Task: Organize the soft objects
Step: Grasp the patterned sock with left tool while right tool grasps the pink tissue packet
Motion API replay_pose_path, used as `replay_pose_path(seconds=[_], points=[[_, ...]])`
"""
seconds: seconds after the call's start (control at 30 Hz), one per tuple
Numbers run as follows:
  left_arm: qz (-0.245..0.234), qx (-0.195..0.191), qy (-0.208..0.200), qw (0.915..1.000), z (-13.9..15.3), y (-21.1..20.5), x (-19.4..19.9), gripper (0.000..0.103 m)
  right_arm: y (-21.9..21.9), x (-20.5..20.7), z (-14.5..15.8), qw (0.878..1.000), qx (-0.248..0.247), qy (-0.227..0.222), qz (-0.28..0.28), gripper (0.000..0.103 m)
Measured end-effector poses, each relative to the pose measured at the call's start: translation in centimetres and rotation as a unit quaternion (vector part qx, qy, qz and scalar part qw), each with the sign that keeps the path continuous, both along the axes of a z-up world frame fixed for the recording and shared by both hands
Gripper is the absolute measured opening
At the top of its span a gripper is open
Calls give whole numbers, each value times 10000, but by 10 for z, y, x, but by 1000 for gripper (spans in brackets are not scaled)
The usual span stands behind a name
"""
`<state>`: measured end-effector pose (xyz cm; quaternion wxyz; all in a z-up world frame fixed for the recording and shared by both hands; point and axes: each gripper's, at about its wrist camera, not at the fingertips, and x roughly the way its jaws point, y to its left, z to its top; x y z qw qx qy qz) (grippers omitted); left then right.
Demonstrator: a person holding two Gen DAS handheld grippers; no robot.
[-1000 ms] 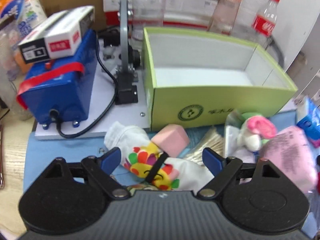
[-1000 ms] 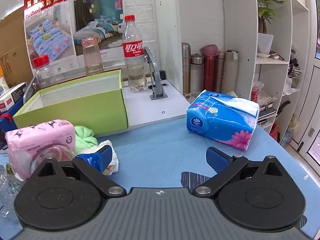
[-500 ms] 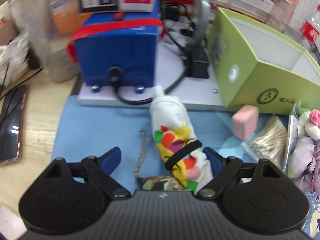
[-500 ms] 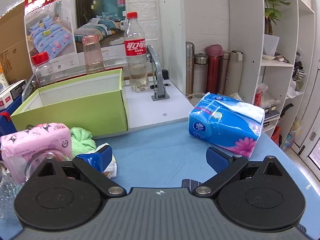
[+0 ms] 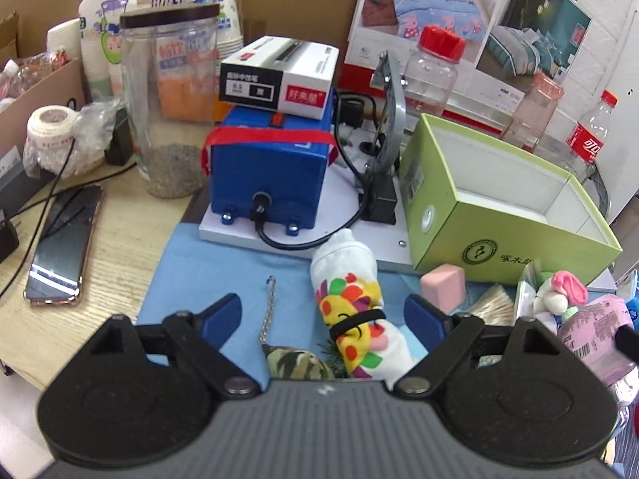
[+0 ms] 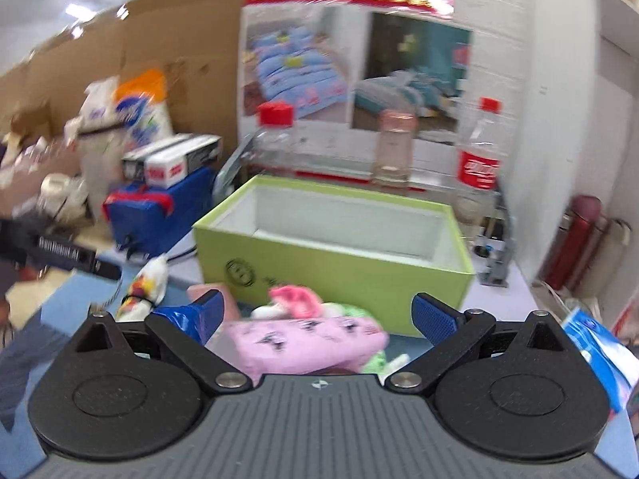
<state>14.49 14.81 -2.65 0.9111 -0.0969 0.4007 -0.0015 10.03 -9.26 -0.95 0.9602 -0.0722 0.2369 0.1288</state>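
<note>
A white sock with a colourful print (image 5: 355, 303) lies on the blue mat, bound by a black band, between the open fingers of my left gripper (image 5: 323, 313). A camouflage pouch on a chain (image 5: 295, 363) lies just under it. A pink sponge (image 5: 443, 283) and a pink-eared plush toy (image 5: 559, 295) sit before the empty green box (image 5: 515, 247). My right gripper (image 6: 315, 311) is open above a pink tissue pack (image 6: 303, 343), with the plush toy (image 6: 295, 299) and the green box (image 6: 331, 263) beyond it. The sock also shows in the right wrist view (image 6: 147, 283).
A blue machine (image 5: 271, 171) with a white carton on top stands on a white plate behind the sock. A glass jar (image 5: 171, 107), a phone (image 5: 64, 243) and a tape roll (image 5: 48, 127) sit left. Bottles (image 6: 479, 159) stand behind the box. A blue tissue pack (image 6: 603, 355) lies right.
My left gripper has pulled back and risen, still over the sock. My right gripper has swung left from the blue tissue pack to face the green box and pink pack; its view is blurred.
</note>
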Motion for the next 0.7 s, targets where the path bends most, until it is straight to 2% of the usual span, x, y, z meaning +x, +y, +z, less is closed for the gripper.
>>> replay_pose_path(seconds=[0.07, 0.17, 0.27, 0.33, 0.43, 0.5, 0.57, 0.63, 0.7], points=[[-3, 0, 8, 10000, -1, 1, -2, 87, -4, 7, -4, 9998, -119, 81, -140, 88], [32, 27, 23, 10000, -4, 3, -2, 87, -34, 8, 0, 9987, 139, 112, -481, 88], [63, 31, 52, 10000, -7, 3, -1, 87, -75, 1, 7, 9930, 292, -41, -1148, 88], [38, 27, 72, 10000, -9, 2, 0, 87, -102, -3, 4, 9854, 97, -73, -1698, 88], [-6, 57, 66, 10000, -10, -2, 1, 87, -144, -14, -13, 9714, -166, 216, -2357, 88], [-13, 84, 64, 9999, -9, -4, 3, 87, -169, -25, -19, 9578, 58, 307, -2858, 88], [14, 129, 40, 9999, -7, -6, 3, 87, -166, -34, -11, 9659, 444, 118, -2547, 88], [72, 148, 2, 9999, -3, -6, 2, 87, -141, -35, 3, 9772, 800, -133, -1961, 88], [79, 142, -48, 9999, 1, -6, -2, 87, -99, -26, 18, 9891, 808, -308, -1188, 88]])
